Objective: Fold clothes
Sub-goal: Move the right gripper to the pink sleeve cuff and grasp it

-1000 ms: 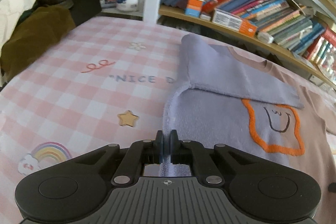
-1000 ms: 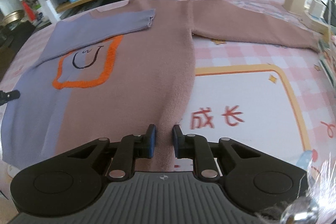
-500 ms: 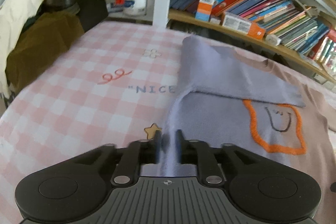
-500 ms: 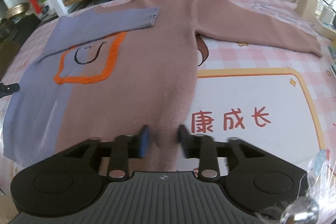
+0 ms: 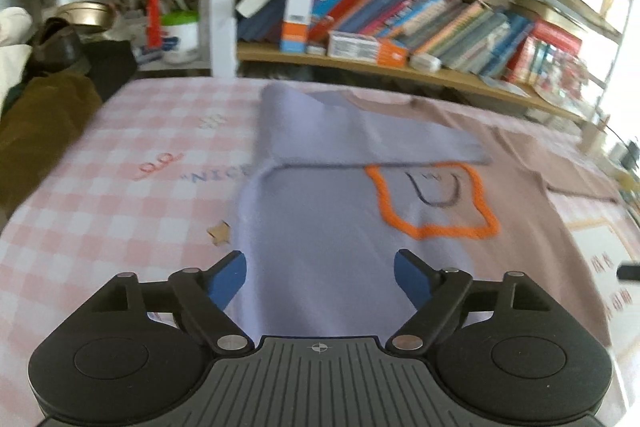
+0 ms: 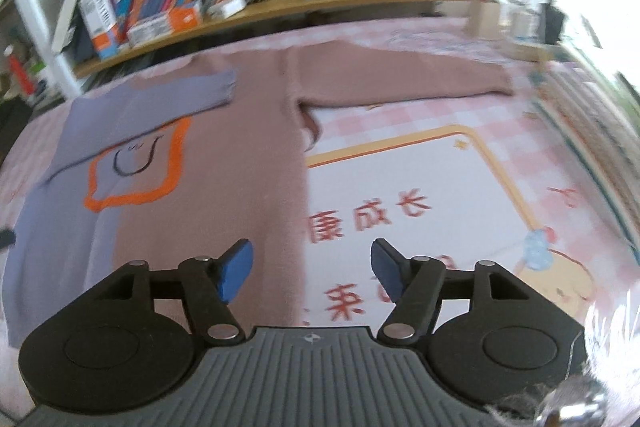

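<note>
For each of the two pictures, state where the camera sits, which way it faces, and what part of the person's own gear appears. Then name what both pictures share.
Left wrist view: sits on the left claw, looking down along its opening blue fingers over the sweater's purple side toward the bookshelf.
Right wrist view: sits on the right claw, jaws opening, looking over the sweater's brown side and the outstretched sleeve.
Shared: sweater, its orange outline, bookshelf, checked cloth. Neither claw grips anything.
</note>
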Demonstrator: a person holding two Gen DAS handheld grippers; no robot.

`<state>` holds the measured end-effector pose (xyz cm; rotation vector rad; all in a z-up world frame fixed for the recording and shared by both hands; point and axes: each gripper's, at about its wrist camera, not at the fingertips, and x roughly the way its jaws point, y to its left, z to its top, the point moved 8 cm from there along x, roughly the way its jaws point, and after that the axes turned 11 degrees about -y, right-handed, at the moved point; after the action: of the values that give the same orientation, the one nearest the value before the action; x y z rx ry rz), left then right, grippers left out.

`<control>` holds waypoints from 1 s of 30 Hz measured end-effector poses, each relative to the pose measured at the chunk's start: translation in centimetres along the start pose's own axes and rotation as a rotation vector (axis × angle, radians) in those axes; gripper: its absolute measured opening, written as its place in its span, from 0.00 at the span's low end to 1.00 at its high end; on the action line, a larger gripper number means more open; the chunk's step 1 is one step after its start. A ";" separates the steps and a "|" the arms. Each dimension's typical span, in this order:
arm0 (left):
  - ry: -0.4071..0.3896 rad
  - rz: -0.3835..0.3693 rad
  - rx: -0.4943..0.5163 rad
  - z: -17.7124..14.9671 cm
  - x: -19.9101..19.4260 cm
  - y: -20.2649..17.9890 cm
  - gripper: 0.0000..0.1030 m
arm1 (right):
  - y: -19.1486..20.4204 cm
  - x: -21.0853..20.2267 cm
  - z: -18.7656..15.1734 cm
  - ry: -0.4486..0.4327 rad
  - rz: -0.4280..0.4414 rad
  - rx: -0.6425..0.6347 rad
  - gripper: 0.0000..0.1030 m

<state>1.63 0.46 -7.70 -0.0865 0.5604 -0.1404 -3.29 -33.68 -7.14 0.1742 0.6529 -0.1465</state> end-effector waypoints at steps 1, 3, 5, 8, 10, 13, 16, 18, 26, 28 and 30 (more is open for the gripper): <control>0.007 -0.005 -0.001 -0.3 0.0 -0.1 0.82 | -0.7 -0.4 0.1 -0.010 -0.018 0.008 0.63; 0.017 -0.006 -0.007 -0.7 -0.1 -0.1 0.82 | -2.1 -0.9 0.4 -0.029 -0.053 0.026 0.63; 0.019 -0.001 -0.014 -0.8 -0.3 0.1 0.82 | -3.8 -1.3 0.9 -0.050 -0.084 0.054 0.63; 0.019 0.017 -0.023 -0.9 -0.6 0.3 0.82 | -6.3 -0.9 2.1 -0.081 -0.098 0.099 0.63; 0.020 0.036 -0.026 -1.0 -0.9 0.3 0.82 | -8.0 0.0 3.1 -0.091 -0.096 0.121 0.63; 0.020 0.078 -0.032 -1.3 -1.3 0.1 0.82 | -10.1 1.8 4.7 -0.090 -0.088 0.146 0.63; 0.024 0.139 -0.060 -1.6 -1.6 -0.2 0.82 | -11.3 4.0 6.1 -0.075 -0.067 0.153 0.63; 0.030 0.187 -0.083 -2.0 -1.8 -0.8 0.82 | -12.0 5.8 6.9 -0.055 -0.044 0.159 0.63; 0.057 0.313 -0.105 -4.1 -2.6 -5.7 0.82 | -15.9 13.0 9.5 0.038 0.025 0.121 0.63; 0.070 0.336 -0.115 -4.8 -2.8 -6.7 0.82 | -16.5 14.5 10.0 0.053 0.036 0.110 0.63; 0.078 0.360 -0.120 -5.2 -3.1 -7.5 0.82 | -17.0 15.6 10.5 0.063 0.044 0.122 0.63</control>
<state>-4.56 -6.73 -9.56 -0.0958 0.6528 0.2415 11.95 -53.67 -10.48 0.3116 0.7032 -0.1393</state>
